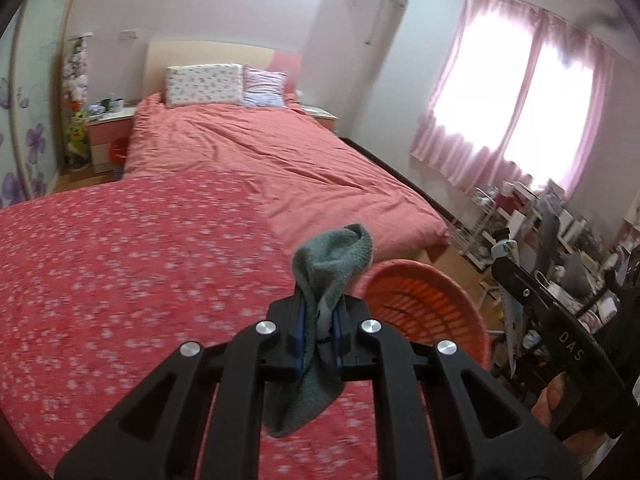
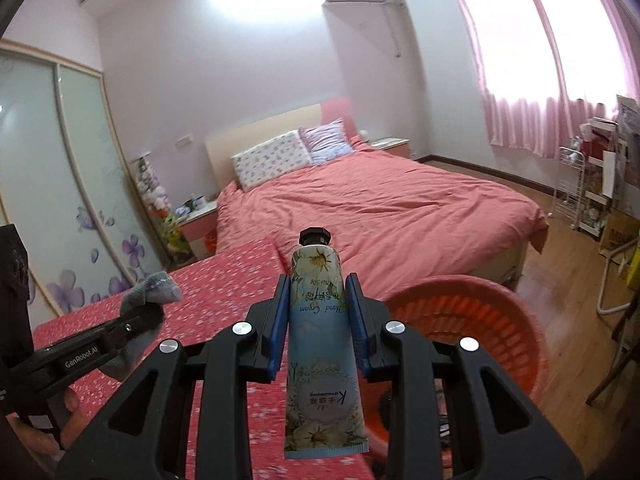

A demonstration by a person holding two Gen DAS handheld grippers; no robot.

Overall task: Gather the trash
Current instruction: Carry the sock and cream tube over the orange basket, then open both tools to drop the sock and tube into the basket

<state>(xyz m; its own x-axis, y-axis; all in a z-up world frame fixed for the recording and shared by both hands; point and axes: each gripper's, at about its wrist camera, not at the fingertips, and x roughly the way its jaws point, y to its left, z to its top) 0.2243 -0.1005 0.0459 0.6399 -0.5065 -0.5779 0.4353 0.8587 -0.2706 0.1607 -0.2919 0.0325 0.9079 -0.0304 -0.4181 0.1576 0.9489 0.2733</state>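
The left hand-held gripper (image 1: 320, 320) is clamped on a grey sock (image 1: 326, 268), which sticks up above the blue pads and hangs limp below them. The right hand-held gripper (image 2: 320, 312) grips a floral hand cream tube (image 2: 320, 340) with its black cap pointing away. Both hover over a surface covered in red flowered cloth (image 1: 140, 280). An orange basket (image 2: 480, 320) sits just beside them, apparently at the surface's edge. Beyond lies the bed (image 1: 260, 152) with two pillows.

Bed (image 2: 380, 200), coral duvet; two pillows (image 2: 272, 160) at its headboard; nightstand (image 1: 110, 128) beside; pink curtains (image 1: 500, 92) beyond.
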